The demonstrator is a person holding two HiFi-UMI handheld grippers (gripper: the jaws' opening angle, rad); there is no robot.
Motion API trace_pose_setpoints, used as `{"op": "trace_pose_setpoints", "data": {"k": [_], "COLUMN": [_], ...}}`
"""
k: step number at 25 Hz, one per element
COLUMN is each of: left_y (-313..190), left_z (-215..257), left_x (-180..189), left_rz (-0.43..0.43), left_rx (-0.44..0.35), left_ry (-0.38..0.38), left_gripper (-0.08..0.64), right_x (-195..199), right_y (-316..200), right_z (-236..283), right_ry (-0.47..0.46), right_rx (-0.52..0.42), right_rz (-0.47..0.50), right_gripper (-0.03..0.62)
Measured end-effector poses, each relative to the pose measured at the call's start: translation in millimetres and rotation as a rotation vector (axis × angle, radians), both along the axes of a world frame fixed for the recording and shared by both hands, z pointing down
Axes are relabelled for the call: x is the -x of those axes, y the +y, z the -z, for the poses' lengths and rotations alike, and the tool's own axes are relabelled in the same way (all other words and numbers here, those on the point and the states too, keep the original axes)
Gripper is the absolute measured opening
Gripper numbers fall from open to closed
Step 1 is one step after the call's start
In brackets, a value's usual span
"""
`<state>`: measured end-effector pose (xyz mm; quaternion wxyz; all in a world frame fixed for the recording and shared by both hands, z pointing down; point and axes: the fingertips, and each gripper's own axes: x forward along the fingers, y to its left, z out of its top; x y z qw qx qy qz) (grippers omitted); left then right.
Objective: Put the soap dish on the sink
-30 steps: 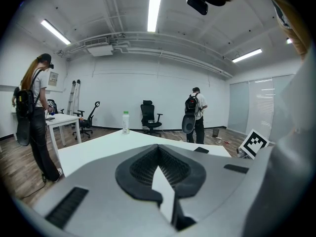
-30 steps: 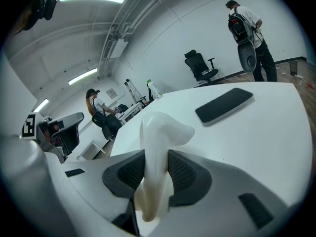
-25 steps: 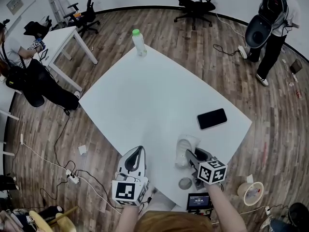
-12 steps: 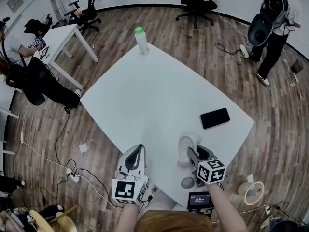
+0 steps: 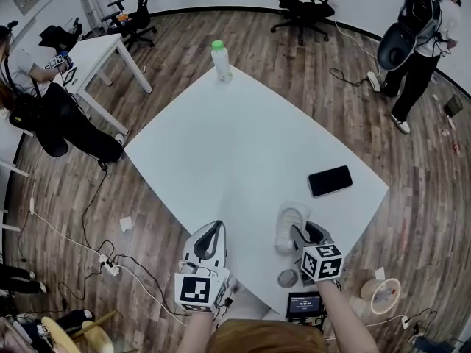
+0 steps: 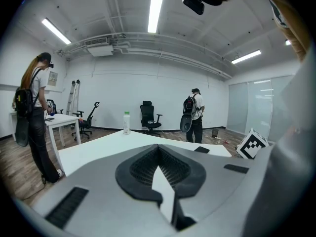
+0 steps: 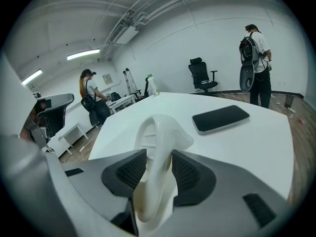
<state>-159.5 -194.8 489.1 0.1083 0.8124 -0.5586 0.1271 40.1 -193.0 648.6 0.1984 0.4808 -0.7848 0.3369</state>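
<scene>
On the white table [image 5: 243, 138], near its front edge, a white soap dish [image 5: 288, 223] stands on its edge. My right gripper [image 5: 294, 234] has it between the jaws. In the right gripper view both dark pads [image 7: 129, 171] lie against the sides of the soap dish [image 7: 158, 142], while the jaws are opening. My left gripper [image 5: 213, 228] hangs past the table's front left edge. Its jaws are shut with nothing in them, and the left gripper [image 6: 158, 149] points level across the table.
A black phone [image 5: 329, 180] lies right of the dish. A green-capped bottle [image 5: 220, 61] stands at the far corner. A small grey round piece [image 5: 287, 278] lies by the front edge. One person [image 5: 419, 28] stands far right, another [image 5: 29, 109] at a desk on the left.
My right gripper has rolled slightly with the soap dish between its jaws. The left gripper has stayed where it was.
</scene>
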Motion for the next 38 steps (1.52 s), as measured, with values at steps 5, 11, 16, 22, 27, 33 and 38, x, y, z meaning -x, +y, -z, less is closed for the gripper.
{"op": "trace_pose_setpoints", "data": {"k": [5,11,16,22,27,33,38], "left_y": [-0.5,5.0,2.8,1.8,4.8,6.8,9.4], "left_z": [4.1,-0.8,-4.1,-1.0,-1.9,4.0,8.8], "left_x": [-6.7,1.7,7.5,6.2,1.9,-3.0,-8.6], "left_rz": [-0.017,-0.010,0.004,0.001,-0.001,-0.007,-0.007], "left_rx": [-0.012,-0.005,0.000,-0.007,-0.004,-0.013,-0.023], "left_ry": [-0.005,0.003,0.010,0.012,0.015,0.022,0.020], "left_gripper": [0.006,0.007,0.006,0.007,0.008,0.007,0.007], "right_x": [-6.5,-14.1,-10.8,-12.0,-17.2,-17.1,-22.3], "right_y": [1.0,-1.0,-2.3,2.1,6.5,11.1,13.7], "right_z": [-4.2,-11.4,-13.7,-10.0,-2.2,7.9,18.0], "right_ry": [0.053,0.137,0.156,0.146,0.148,0.141,0.134], "right_rx": [0.021,0.014,0.024,0.016,-0.020,-0.042,-0.070], "right_rz": [0.009,-0.004,0.010,0.005,-0.002,0.031,0.042], "right_gripper": [0.158,0.172,0.183,0.183,0.181,0.032,0.008]}}
